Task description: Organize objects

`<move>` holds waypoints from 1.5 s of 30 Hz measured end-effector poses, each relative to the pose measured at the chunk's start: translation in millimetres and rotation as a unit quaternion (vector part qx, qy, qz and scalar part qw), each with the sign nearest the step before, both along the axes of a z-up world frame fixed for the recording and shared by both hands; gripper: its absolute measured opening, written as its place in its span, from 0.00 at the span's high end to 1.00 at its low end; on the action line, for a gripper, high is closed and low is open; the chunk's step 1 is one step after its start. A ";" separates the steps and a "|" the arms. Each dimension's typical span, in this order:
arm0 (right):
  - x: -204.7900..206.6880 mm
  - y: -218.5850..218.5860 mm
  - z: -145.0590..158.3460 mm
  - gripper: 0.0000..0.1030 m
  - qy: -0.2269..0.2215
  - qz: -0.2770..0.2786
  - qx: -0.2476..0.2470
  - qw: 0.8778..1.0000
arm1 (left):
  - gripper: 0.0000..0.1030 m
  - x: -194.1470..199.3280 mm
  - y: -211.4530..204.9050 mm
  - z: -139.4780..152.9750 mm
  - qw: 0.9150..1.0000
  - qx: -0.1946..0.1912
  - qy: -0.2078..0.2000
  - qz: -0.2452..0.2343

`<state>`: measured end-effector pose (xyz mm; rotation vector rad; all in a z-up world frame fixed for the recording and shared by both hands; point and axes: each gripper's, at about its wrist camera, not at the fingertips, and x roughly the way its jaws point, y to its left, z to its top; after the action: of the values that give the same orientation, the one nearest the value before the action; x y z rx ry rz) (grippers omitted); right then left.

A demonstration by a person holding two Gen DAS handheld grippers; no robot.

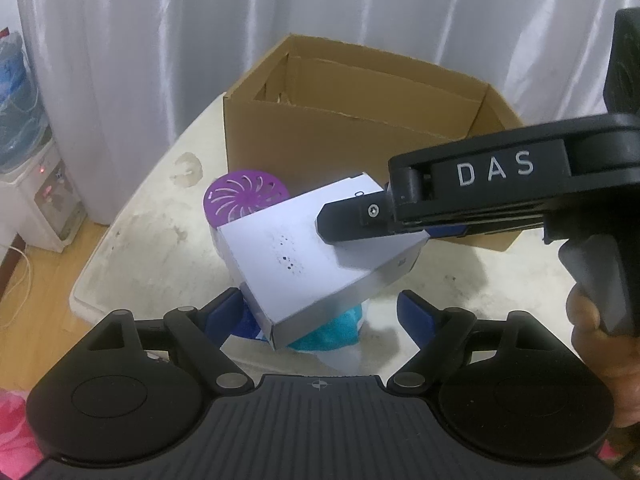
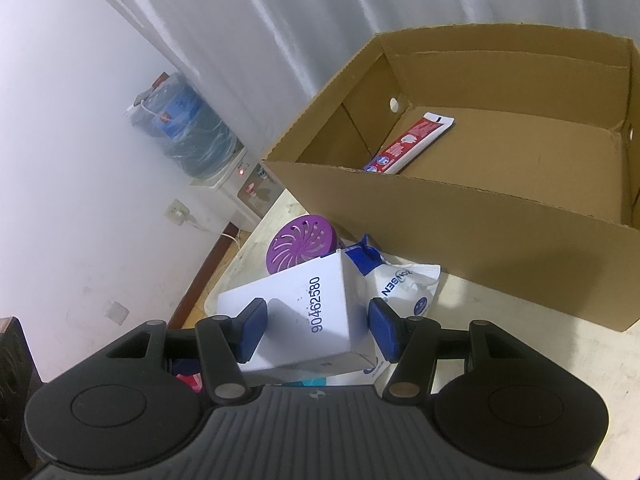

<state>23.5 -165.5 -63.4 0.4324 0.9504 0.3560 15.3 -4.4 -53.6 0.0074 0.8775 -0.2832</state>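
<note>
A white carton (image 1: 296, 256) printed with a blue number (image 2: 320, 308) hangs tilted over the table. My right gripper (image 2: 318, 328) is shut on it; in the left wrist view it reaches in from the right (image 1: 344, 228), with one finger lying on the carton's top face. My left gripper (image 1: 320, 314) is open around the carton's near corner, and its right pad (image 1: 416, 316) stands clear of the carton. Under the carton lie a purple slotted round lid (image 1: 244, 196) (image 2: 298, 244), a teal pack (image 1: 332, 328) and a white pouch with blue print (image 2: 404, 284).
An open cardboard box (image 1: 304, 148) (image 2: 480, 216) stands behind the pile, with a red and white tube (image 2: 408, 140) inside. The cream table (image 1: 152, 240) ends at the left. Past it stands a water dispenser (image 1: 36, 184) (image 2: 224, 168). A hand (image 1: 600, 344) grips the right handle.
</note>
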 end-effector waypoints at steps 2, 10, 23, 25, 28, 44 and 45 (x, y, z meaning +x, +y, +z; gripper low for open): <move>0.1 -0.2 -0.6 0.42 0.001 -0.002 0.002 1.000 | 0.18 -0.4 -2.4 -0.4 1.000 0.007 -0.001 -0.001; -1.2 -1.4 -0.9 0.41 0.002 -0.004 -0.001 1.000 | 0.18 -4.8 -3.3 1.9 1.000 0.003 -0.001 -0.003; -2.4 -4.7 -2.5 0.41 0.005 -0.009 0.009 1.000 | 0.18 -1.8 -10.5 -4.6 1.000 0.027 0.000 -0.008; -3.1 -3.8 -1.6 0.41 0.003 -0.007 0.005 1.000 | 0.18 -3.0 -11.5 -4.4 1.000 0.029 -0.002 -0.007; -3.8 -4.3 -2.0 0.41 0.004 -0.009 0.007 1.000 | 0.18 -3.5 -10.5 -4.7 1.000 0.027 -0.003 -0.007; -4.9 -2.3 -1.9 0.40 0.007 -0.011 0.012 1.000 | 0.19 -0.8 -6.5 -2.5 1.000 0.017 0.001 0.011; -4.7 -1.6 -1.4 0.40 0.007 -0.011 0.010 1.000 | 0.19 -0.7 -6.1 -2.4 1.000 0.016 0.002 0.012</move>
<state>18.8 -167.1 -64.8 0.4635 0.9555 0.3429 14.6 -10.5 -56.1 0.0271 0.8849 -0.2466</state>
